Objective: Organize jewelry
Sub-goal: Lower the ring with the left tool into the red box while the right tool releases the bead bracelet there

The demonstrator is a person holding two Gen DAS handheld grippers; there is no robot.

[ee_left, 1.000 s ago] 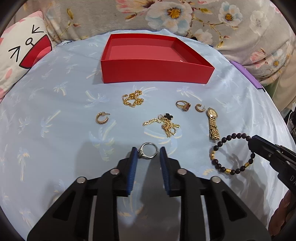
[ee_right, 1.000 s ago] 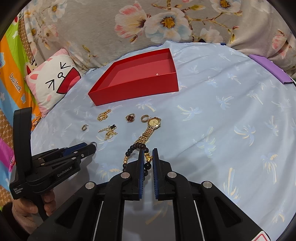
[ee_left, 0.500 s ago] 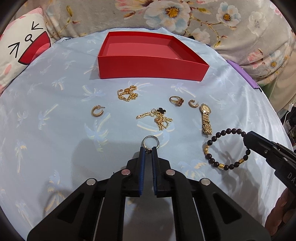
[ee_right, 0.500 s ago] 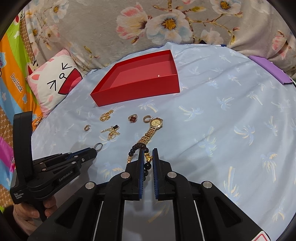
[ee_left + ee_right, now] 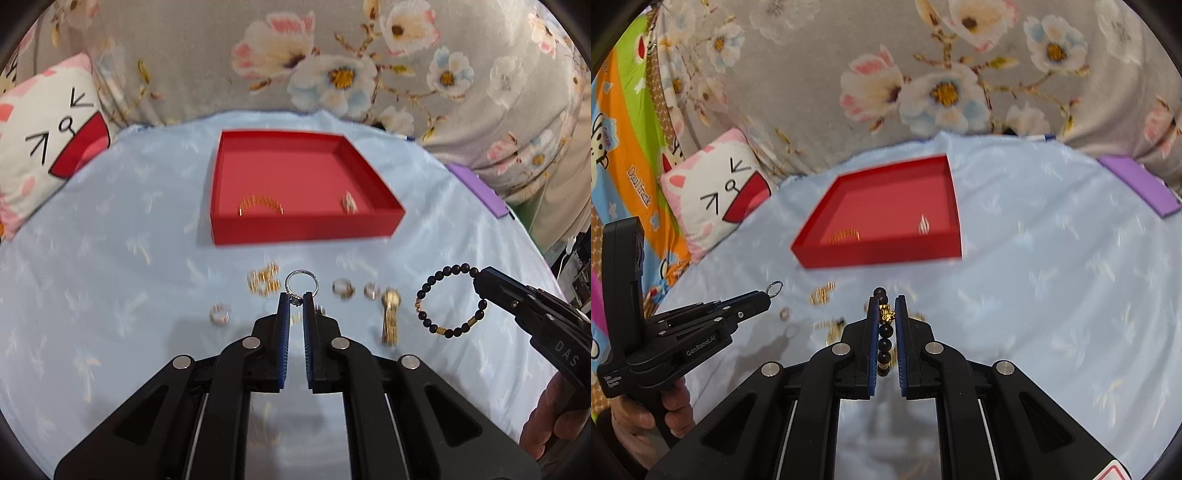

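My left gripper [image 5: 294,299] is shut on a silver ring [image 5: 301,283] and holds it lifted above the blue cloth; it also shows in the right wrist view [image 5: 774,287]. My right gripper [image 5: 886,302] is shut on a dark bead bracelet [image 5: 885,334] with gold beads, lifted off the cloth; the bracelet hangs from its tip in the left wrist view [image 5: 448,301]. The red tray [image 5: 306,225] stands ahead and holds a gold bangle [image 5: 260,204] and a small ring [image 5: 349,202].
On the cloth lie a gold chain [image 5: 263,282], a hoop earring [image 5: 219,314], a ring [image 5: 342,287], a small earring [image 5: 371,290] and a gold watch [image 5: 390,317]. A cat pillow [image 5: 44,147] is at the left, a purple pad [image 5: 478,188] at the right.
Both grippers have risen off the cloth and tilted up toward the tray, the left with the silver ring, the right with the bead bracelet. The left closed on the ring a second ago.
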